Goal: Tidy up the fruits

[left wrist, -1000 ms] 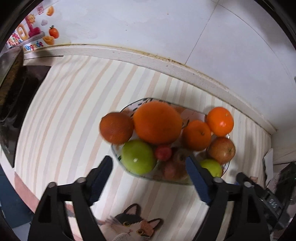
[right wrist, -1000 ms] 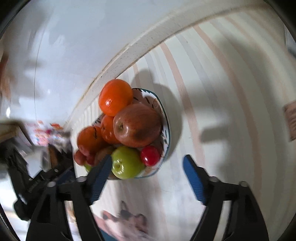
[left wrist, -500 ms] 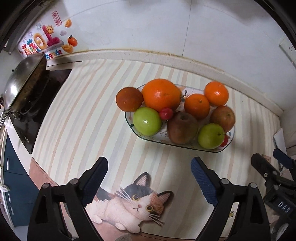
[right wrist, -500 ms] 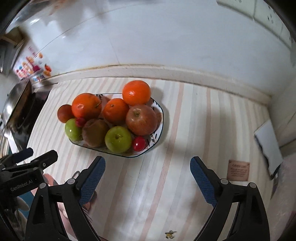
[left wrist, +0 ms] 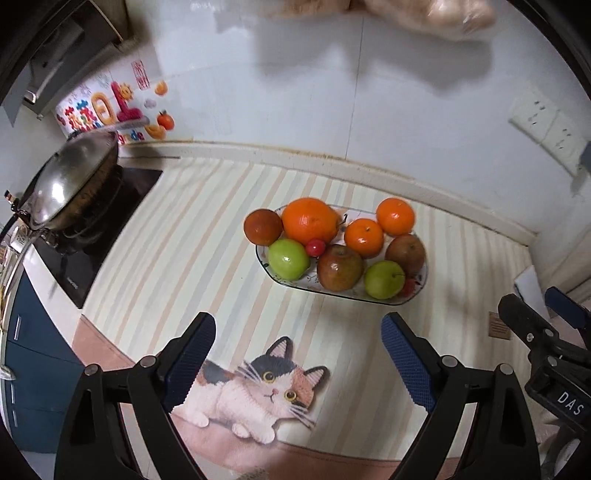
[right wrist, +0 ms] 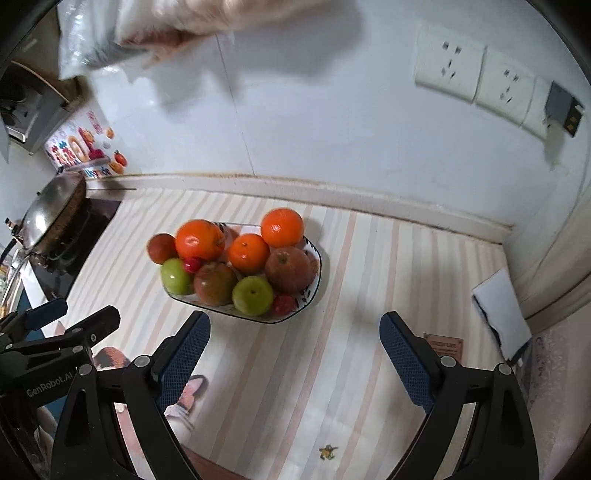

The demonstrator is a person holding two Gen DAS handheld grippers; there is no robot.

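Observation:
A patterned oval dish [left wrist: 334,293] [right wrist: 314,286] stands on the striped counter, piled with fruit: a large orange [left wrist: 309,220] [right wrist: 199,239], two smaller oranges [left wrist: 364,237] [left wrist: 395,216], a dark reddish fruit [left wrist: 263,226] at the left rim, two green apples [left wrist: 289,258] [left wrist: 384,279], two red-brown apples [left wrist: 340,266] [left wrist: 405,253] and small red fruits [left wrist: 315,246]. My left gripper [left wrist: 298,354] is open and empty, well back from the dish. My right gripper [right wrist: 294,350] is open and empty, to the dish's front right.
A wok [left wrist: 66,181] sits on a black hob [left wrist: 85,254] at the left. A cat picture [left wrist: 258,387] lies on the counter's front. A white pad [right wrist: 502,314] and wall sockets [right wrist: 476,79] are at the right. A blurred hand with plastic [right wrist: 147,33] is above.
Both grippers have drawn back and up from the dish, so the fruit looks smaller and further away. A blurred hand has come in at the top.

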